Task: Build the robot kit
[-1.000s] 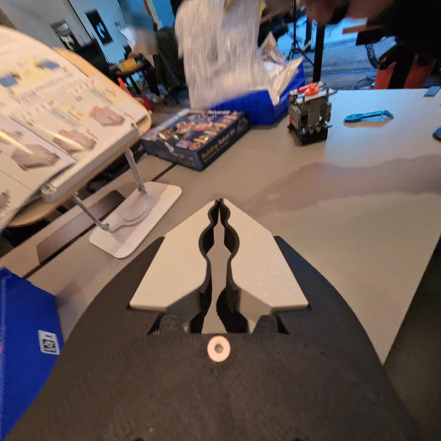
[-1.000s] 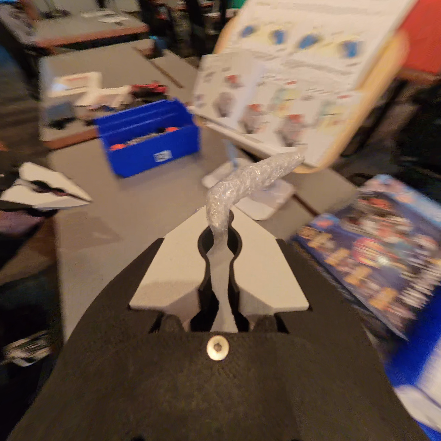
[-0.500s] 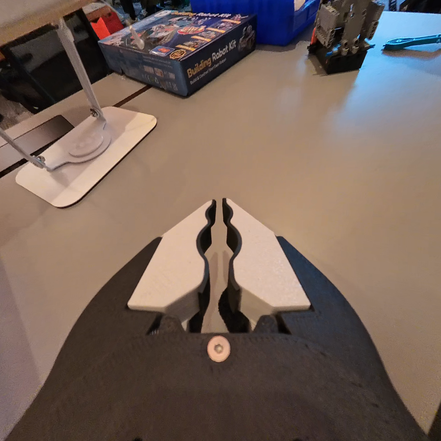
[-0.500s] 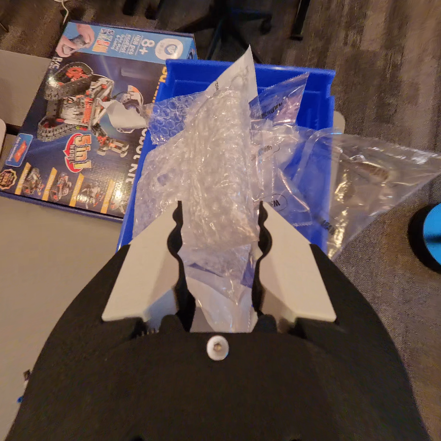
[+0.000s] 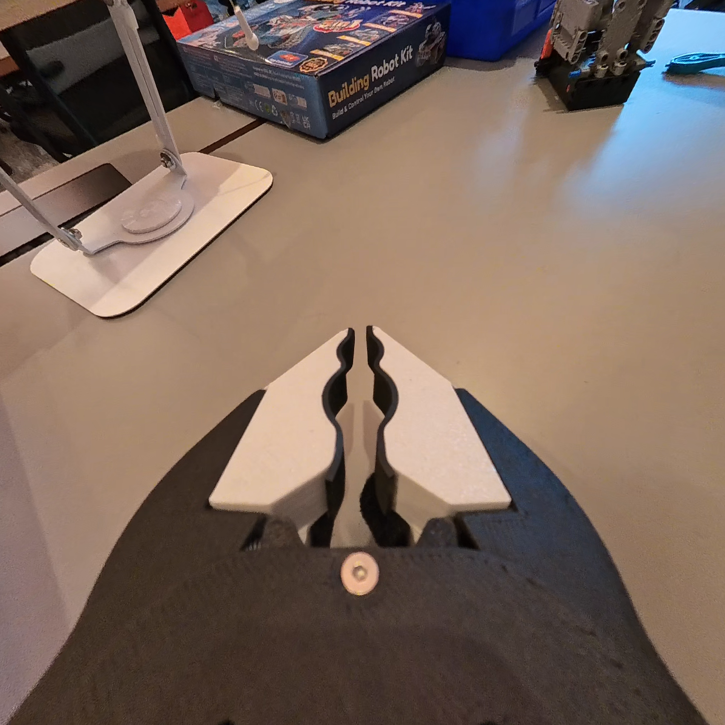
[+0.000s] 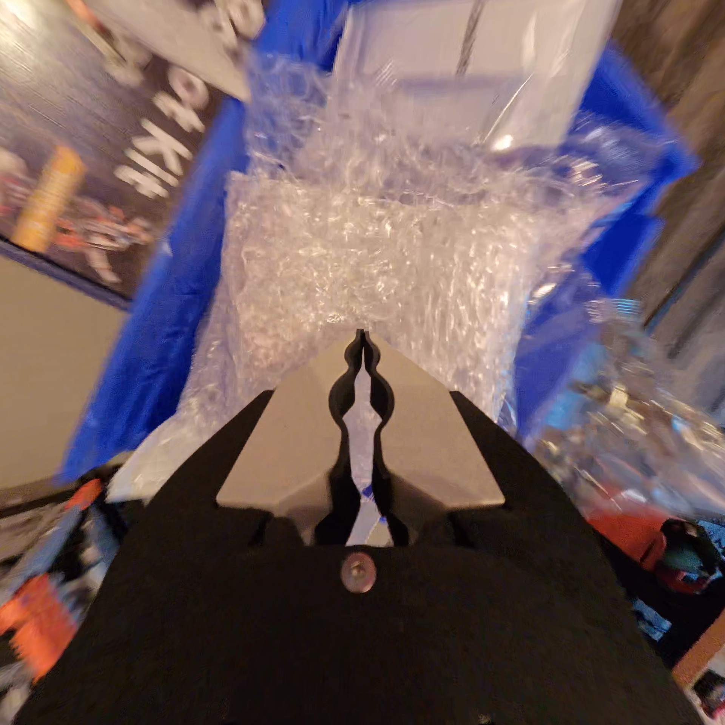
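Observation:
My left gripper [image 5: 360, 331] is shut but for a thin slit and holds nothing; it hovers low over the bare grey table [image 5: 490, 243]. My right gripper [image 6: 361, 333] is shut with its tips touching and nothing visibly between them. It points down over a wad of clear bubble wrap [image 6: 372, 266] that lies in a blue bin [image 6: 172, 314]. The right wrist view is blurred by motion.
A dark blue kit box [image 5: 314, 59] lies at the table's back, beside the bin [image 6: 78, 157]. A white stand base [image 5: 157, 231] is at the left. A grey and black brick-built model [image 5: 596, 51] and a teal tool [image 5: 698, 61] are at the back right. Clear plastic bags [image 6: 627, 431] spill over the bin's right side. Left tips to right tips: about 60 cm.
My right gripper carried the bubble wrap to the blue bin, opened around it, and is now shut empty above it. My left gripper dropped lower over the table and stayed shut.

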Demonstrator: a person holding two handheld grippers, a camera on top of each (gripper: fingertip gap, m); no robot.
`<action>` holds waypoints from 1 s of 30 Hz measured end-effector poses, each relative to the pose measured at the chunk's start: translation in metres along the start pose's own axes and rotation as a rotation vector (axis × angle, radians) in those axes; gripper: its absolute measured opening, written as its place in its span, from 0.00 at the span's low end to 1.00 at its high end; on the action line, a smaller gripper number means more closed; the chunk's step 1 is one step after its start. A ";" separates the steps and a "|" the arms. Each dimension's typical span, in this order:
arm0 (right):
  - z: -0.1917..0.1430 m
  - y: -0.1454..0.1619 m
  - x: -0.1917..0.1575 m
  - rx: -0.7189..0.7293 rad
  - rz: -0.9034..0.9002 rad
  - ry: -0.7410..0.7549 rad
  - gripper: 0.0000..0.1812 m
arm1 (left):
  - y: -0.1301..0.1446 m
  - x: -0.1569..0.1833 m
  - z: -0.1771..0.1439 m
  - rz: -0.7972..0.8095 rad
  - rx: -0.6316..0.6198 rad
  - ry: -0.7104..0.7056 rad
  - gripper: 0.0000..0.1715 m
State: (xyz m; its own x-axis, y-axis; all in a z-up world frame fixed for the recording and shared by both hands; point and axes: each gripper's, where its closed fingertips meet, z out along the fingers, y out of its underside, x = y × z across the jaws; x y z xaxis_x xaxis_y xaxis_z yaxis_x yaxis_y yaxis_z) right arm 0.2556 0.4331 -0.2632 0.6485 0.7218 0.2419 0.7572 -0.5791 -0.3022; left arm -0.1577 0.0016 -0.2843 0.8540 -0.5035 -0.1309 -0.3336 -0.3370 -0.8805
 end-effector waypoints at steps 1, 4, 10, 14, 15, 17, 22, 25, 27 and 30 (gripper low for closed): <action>0.027 0.011 -0.008 -0.048 -0.003 -0.053 0.00 | 0.001 0.000 0.001 0.002 -0.006 -0.001 0.02; 0.068 0.024 -0.028 -0.094 -0.039 -0.093 0.00 | 0.002 -0.001 0.006 0.001 -0.014 0.003 0.03; 0.016 0.011 -0.016 -0.049 -0.015 -0.085 0.09 | 0.001 -0.002 0.007 0.009 -0.018 -0.010 0.05; -0.032 0.004 -0.014 0.010 -0.035 -0.056 0.36 | -0.002 -0.002 0.001 0.016 -0.008 -0.022 0.07; -0.044 0.000 -0.016 0.048 -0.035 -0.060 0.37 | -0.003 -0.001 -0.001 0.023 -0.008 -0.028 0.08; -0.065 -0.002 -0.019 0.095 0.049 -0.105 0.45 | -0.008 0.002 -0.008 0.031 0.002 -0.029 0.09; -0.162 0.000 -0.037 0.334 0.010 0.036 0.41 | -0.017 0.016 -0.047 0.067 0.023 -0.016 0.15; -0.240 0.028 -0.107 0.491 -0.107 0.068 0.34 | -0.010 0.028 -0.081 0.089 0.009 -0.007 0.17; -0.276 0.065 -0.176 0.533 -0.185 -0.013 0.34 | 0.003 0.038 -0.104 0.078 -0.017 0.011 0.19; -0.304 0.125 -0.292 0.569 -0.368 -0.211 0.26 | 0.028 0.061 -0.137 0.082 -0.073 0.053 0.19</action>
State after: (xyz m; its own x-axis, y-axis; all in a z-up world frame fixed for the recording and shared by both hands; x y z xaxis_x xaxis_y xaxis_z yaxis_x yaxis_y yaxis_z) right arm 0.1849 0.0345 -0.0918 0.2862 0.9238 0.2545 0.7284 -0.0372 -0.6841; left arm -0.1699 -0.1477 -0.2544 0.8008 -0.5728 -0.1751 -0.4314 -0.3489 -0.8320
